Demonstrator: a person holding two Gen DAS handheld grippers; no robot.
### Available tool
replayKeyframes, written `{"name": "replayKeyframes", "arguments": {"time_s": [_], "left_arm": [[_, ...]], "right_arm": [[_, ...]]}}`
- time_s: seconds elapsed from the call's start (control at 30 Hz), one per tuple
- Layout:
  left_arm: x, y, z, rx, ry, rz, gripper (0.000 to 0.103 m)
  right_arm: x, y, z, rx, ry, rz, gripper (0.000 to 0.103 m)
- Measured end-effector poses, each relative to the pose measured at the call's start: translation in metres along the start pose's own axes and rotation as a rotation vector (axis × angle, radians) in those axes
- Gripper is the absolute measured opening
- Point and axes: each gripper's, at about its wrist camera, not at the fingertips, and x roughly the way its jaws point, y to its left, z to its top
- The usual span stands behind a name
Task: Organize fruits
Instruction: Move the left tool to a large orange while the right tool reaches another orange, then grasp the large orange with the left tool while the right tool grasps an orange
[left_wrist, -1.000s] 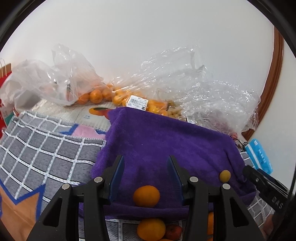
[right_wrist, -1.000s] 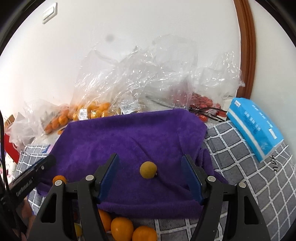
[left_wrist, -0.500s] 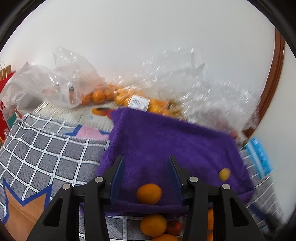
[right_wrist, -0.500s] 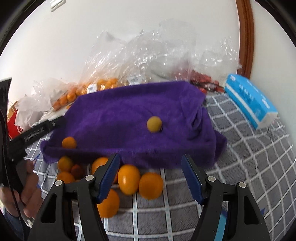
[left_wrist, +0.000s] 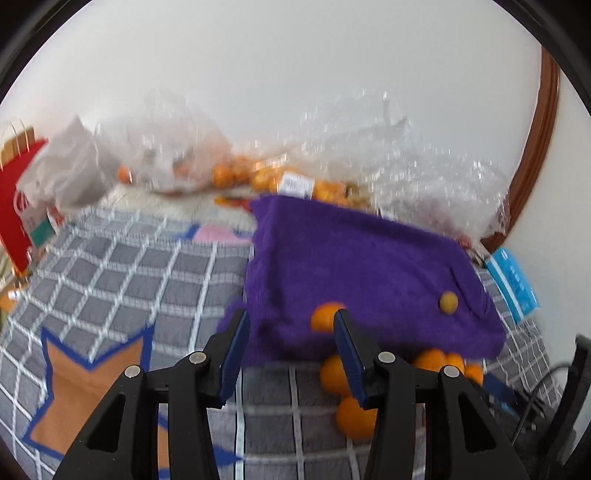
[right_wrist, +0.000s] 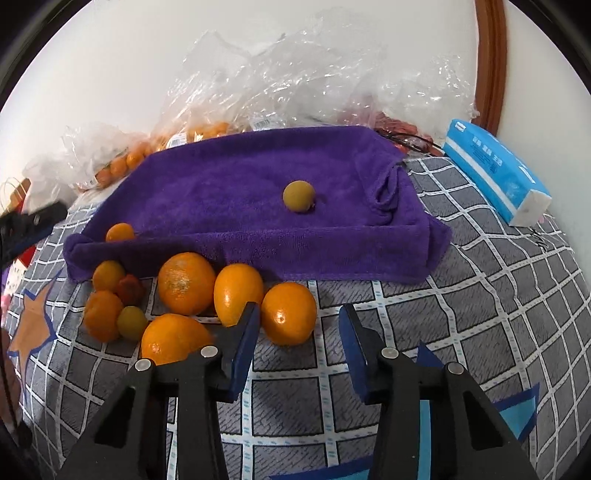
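A purple towel (right_wrist: 229, 192) lies over a raised base on the checked quilt (right_wrist: 480, 295). On it rest a small yellow-green fruit (right_wrist: 299, 195) and a small orange (right_wrist: 120, 232). Several oranges (right_wrist: 186, 282) and smaller fruits lie on the quilt along its near edge. My right gripper (right_wrist: 300, 310) hovers low over the quilt, jaws closing, with one orange (right_wrist: 289, 314) just beyond its left fingertip and no pad touching it. My left gripper (left_wrist: 291, 317) stands open at the towel's (left_wrist: 351, 251) near left corner, holding nothing. The small orange (left_wrist: 323, 316) peeks out beside its right finger.
Clear plastic bags (right_wrist: 207, 133) holding small oranges and red fruit pile against the white wall behind the towel. A blue tissue pack (right_wrist: 495, 177) lies at the right. A red paper bag (left_wrist: 14, 199) stands far left. A brown door frame (right_wrist: 487, 62) rises at the back right.
My right gripper has pulled back and down from the towel to the loose oranges, and its jaws have narrowed. My left gripper has slid left, so the small orange left its gap.
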Motion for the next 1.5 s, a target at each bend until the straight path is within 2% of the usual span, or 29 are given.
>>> {"name": "replayKeyframes", "arguments": {"time_s": [0.07, 0.27, 0.4, 0.5, 0.57, 0.6, 0.67, 0.8, 0.9, 0.93, 1.03, 1.07, 1.17, 1.23, 1.4, 1.5], "left_arm": [[0.001, 0.004, -0.010, -0.010, 0.039, -0.022, 0.045], [-0.003, -0.006, -0.035, 0.035, 0.105, -0.103, 0.044], [0.006, -0.021, -0.044, 0.054, 0.158, -0.161, 0.044], [0.011, -0.029, -0.046, 0.052, 0.169, -0.177, 0.044], [0.018, -0.034, -0.047, 0.052, 0.195, -0.184, 0.044], [0.019, -0.035, -0.048, 0.049, 0.200, -0.182, 0.039], [0.019, -0.034, -0.049, 0.044, 0.193, -0.183, 0.038], [0.009, -0.021, -0.047, 0.022, 0.198, -0.175, 0.038], [0.005, -0.015, -0.049, 0.043, 0.183, -0.109, 0.038], [0.006, -0.014, -0.051, 0.054, 0.181, -0.086, 0.039], [0.010, -0.013, -0.053, 0.043, 0.177, -0.097, 0.041], [0.010, -0.013, -0.053, 0.045, 0.159, -0.096, 0.048], [0.012, -0.017, -0.055, 0.071, 0.137, -0.073, 0.046], [0.012, -0.015, -0.055, 0.058, 0.139, -0.088, 0.038], [0.011, 0.002, -0.054, -0.031, 0.122, -0.167, 0.038], [0.006, -0.003, -0.055, -0.012, 0.095, -0.167, 0.038]], "right_arm": [[0.001, 0.000, -0.001, -0.002, 0.013, 0.023, 0.032], [-0.014, -0.011, -0.007, 0.012, -0.011, -0.016, 0.032], [-0.015, -0.019, -0.014, 0.031, 0.010, -0.005, 0.032], [-0.015, -0.020, -0.016, 0.032, 0.001, 0.001, 0.032], [-0.009, -0.018, -0.014, 0.025, 0.030, -0.001, 0.032], [-0.006, -0.015, -0.014, 0.017, 0.039, -0.011, 0.032], [-0.007, -0.014, -0.015, 0.006, 0.034, -0.019, 0.032], [-0.013, -0.019, -0.016, 0.029, 0.008, 0.018, 0.031], [-0.015, -0.020, -0.017, 0.029, 0.009, 0.029, 0.031], [-0.014, -0.020, -0.017, 0.027, 0.011, 0.025, 0.032], [-0.010, -0.016, -0.016, 0.011, 0.033, 0.020, 0.032], [-0.009, -0.014, -0.015, 0.005, 0.036, 0.016, 0.032], [-0.009, -0.012, -0.016, -0.008, 0.037, 0.010, 0.032], [-0.008, -0.012, -0.016, -0.009, 0.036, 0.009, 0.032], [-0.014, -0.015, -0.016, 0.003, 0.004, 0.021, 0.032], [-0.018, -0.017, -0.016, 0.010, -0.015, 0.029, 0.032]]}}
